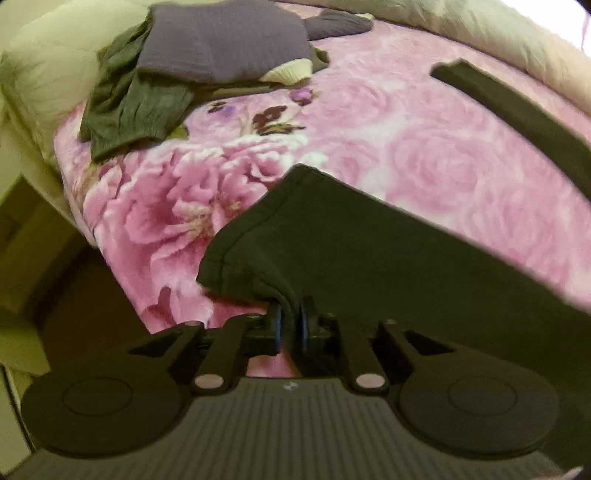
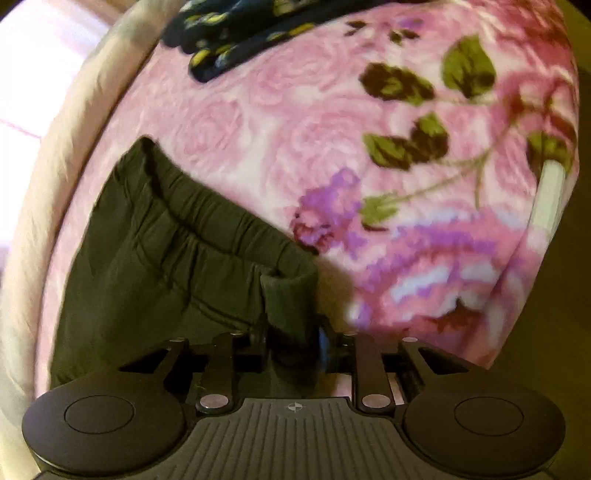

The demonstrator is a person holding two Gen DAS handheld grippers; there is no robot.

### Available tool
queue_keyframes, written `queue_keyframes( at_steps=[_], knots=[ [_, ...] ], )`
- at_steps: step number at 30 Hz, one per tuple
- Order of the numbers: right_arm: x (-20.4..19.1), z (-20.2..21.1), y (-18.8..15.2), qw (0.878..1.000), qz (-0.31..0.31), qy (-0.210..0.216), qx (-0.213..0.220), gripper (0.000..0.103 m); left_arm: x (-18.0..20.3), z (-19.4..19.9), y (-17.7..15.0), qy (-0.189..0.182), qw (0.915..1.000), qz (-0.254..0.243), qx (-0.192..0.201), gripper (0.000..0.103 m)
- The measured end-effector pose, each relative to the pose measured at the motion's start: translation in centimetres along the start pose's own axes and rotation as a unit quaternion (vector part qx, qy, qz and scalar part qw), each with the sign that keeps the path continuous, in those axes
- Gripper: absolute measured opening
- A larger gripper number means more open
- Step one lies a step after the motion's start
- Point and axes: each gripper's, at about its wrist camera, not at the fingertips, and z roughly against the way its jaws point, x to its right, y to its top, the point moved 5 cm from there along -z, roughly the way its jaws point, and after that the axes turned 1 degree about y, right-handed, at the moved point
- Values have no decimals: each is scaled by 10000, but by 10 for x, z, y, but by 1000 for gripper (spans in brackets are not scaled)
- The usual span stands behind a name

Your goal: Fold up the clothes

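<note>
Dark olive trousers (image 1: 369, 251) lie on a pink floral blanket (image 1: 424, 155). My left gripper (image 1: 290, 325) is shut on the hem end of one trouser leg, with cloth pinched between the pads. The other leg (image 1: 517, 114) stretches across the blanket at the right. In the right wrist view my right gripper (image 2: 291, 332) is shut on a corner of the trousers' elastic waistband (image 2: 221, 229); the body of the trousers (image 2: 129, 277) spreads to the left.
A pile of clothes lies at the far left: a purple knit top (image 1: 221, 44) over a grey-green garment (image 1: 129, 107). A dark garment with yellow print (image 2: 229, 37) lies at the far side. A cream duvet (image 1: 480, 33) borders the blanket. The bed edge (image 1: 92, 236) drops off at left.
</note>
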Motion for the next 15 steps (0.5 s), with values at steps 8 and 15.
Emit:
queue_keyframes(
  at_steps=[8,15],
  knots=[
    [-59,41,7,9608,2471,-947,828,80,-7,40,9,351,9983,372,283,17],
    [-109,-10,31,9436,3254,205,567,80,56,64,12,-762,9966,-68,318,18]
  ],
)
